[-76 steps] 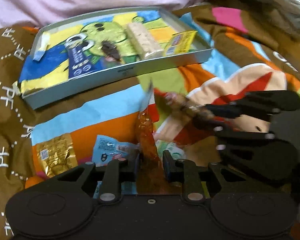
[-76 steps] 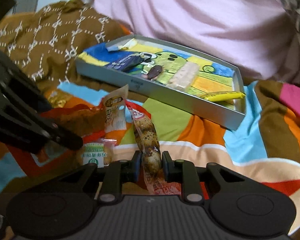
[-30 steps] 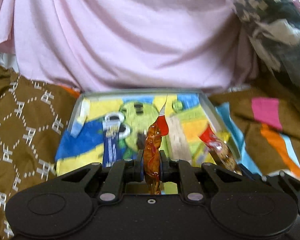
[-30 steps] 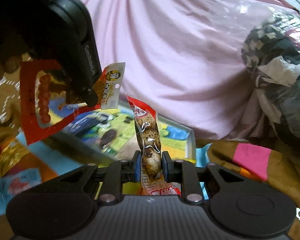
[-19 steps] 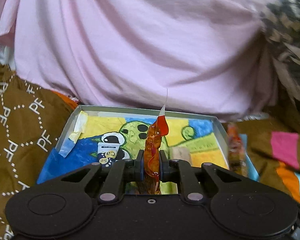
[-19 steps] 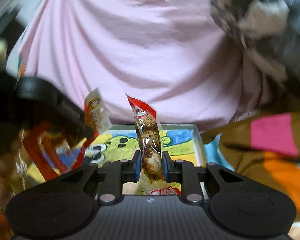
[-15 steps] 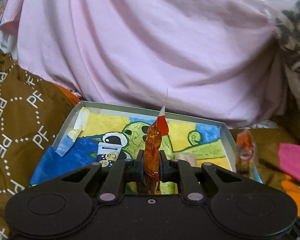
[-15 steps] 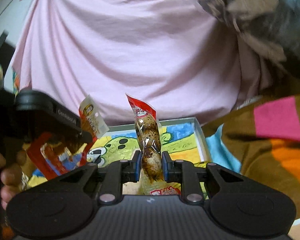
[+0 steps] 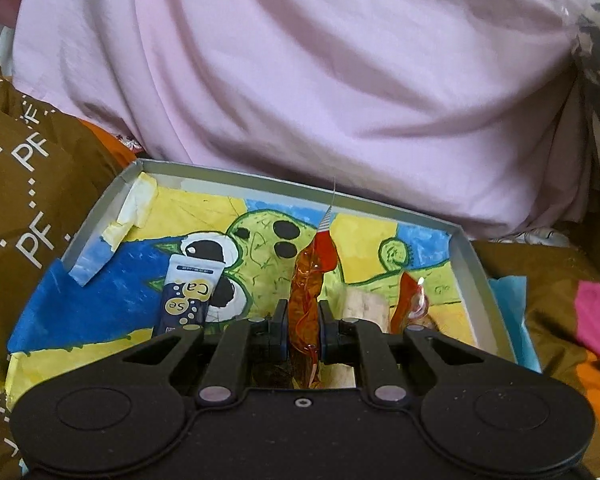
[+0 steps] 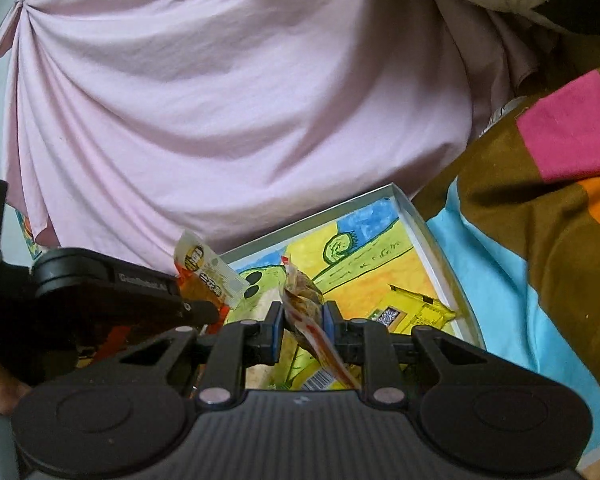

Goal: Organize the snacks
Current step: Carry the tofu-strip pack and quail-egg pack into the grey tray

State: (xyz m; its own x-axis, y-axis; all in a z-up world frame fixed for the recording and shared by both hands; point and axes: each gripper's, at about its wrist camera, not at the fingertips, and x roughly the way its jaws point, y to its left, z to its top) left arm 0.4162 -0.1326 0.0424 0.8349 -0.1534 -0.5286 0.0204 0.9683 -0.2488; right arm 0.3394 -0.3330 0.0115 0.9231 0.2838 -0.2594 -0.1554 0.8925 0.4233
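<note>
The left gripper [image 9: 303, 322] sits low in the middle of the left wrist view. Its fingers [image 9: 279, 320] are squeezed tight on a thin orange pack [image 9: 306, 280]. The pack stands up straight between them, and its red top ends in a thin point. The pack hangs over the tray [image 9: 470, 256], which fills the middle of that view.

The tray is grey with low walls. Its floor has a painted picture with a green face, blue and yellow. A dark blue tube [image 9: 188, 292] lies inside it, left of the fingers. A pale bar [image 9: 366, 304] lies just right of the fingers, partly hidden by them. A pink cloth [image 9: 320, 72] fills the top of both views, behind the tray.

The right gripper [image 10: 302, 328] sits low in the middle of the right wrist view. Its fingers [image 10: 328, 322] pinch an egg pack [image 10: 304, 292], a clear bag with brown speckled lumps and a red and white end. The pack tips to one side. It also hangs over the tray, near the right wall. A yellow pack [image 10: 416, 312] lies in the tray, right of these fingers, close to that wall.

In the right wrist view the left gripper shows at the left edge with its pack sticking out. A patchwork blanket [image 10: 540, 220] lies under the tray.
</note>
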